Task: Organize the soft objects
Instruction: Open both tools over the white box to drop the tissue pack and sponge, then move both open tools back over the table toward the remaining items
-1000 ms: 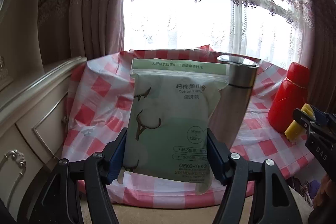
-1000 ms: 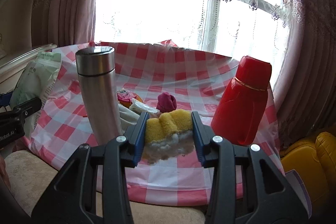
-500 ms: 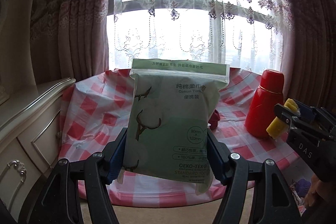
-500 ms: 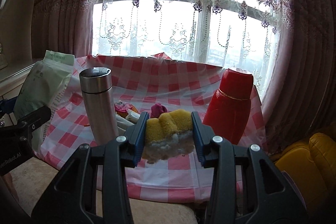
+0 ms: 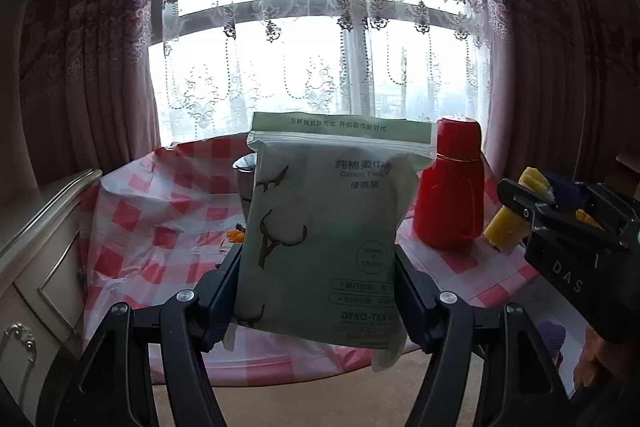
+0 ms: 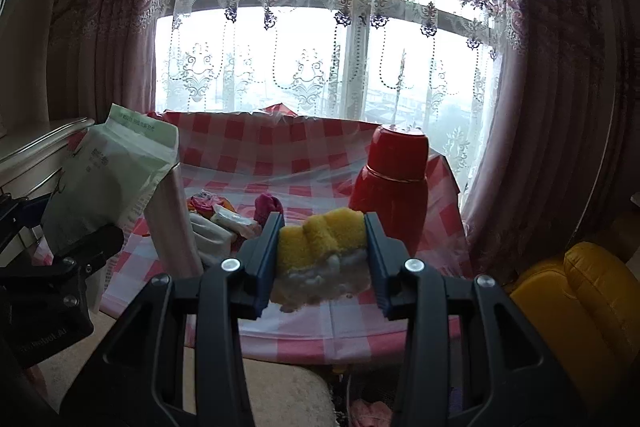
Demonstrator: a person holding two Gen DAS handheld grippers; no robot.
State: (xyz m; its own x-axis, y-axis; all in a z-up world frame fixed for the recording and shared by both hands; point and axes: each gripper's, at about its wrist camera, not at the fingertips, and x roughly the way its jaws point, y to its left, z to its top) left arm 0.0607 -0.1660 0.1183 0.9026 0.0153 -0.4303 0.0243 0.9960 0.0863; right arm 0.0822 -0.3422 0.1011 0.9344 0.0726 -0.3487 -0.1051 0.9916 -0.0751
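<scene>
My left gripper [image 5: 316, 291] is shut on a pale green cotton tissue pack [image 5: 332, 227] and holds it upright in front of the table. The pack also shows at the left of the right wrist view [image 6: 108, 183]. My right gripper [image 6: 322, 259] is shut on a yellow and white fluffy cloth [image 6: 320, 255], held in the air before the table's front edge. This cloth also shows at the right of the left wrist view [image 5: 508, 231]. Small soft items, pink [image 6: 267, 205] and white [image 6: 212, 235], lie on the red-checked tablecloth [image 6: 280, 163].
A red flask [image 6: 394, 183] stands at the table's right and a steel flask [image 6: 172, 227] at its left, partly hidden by the pack. A cream cabinet [image 5: 36, 259] is at the left, a yellow cushion [image 6: 576, 295] at the right. Curtains and a window stand behind.
Both grippers have pulled back and up from the table with their loads. The table and flasks look farther away and lower in both views.
</scene>
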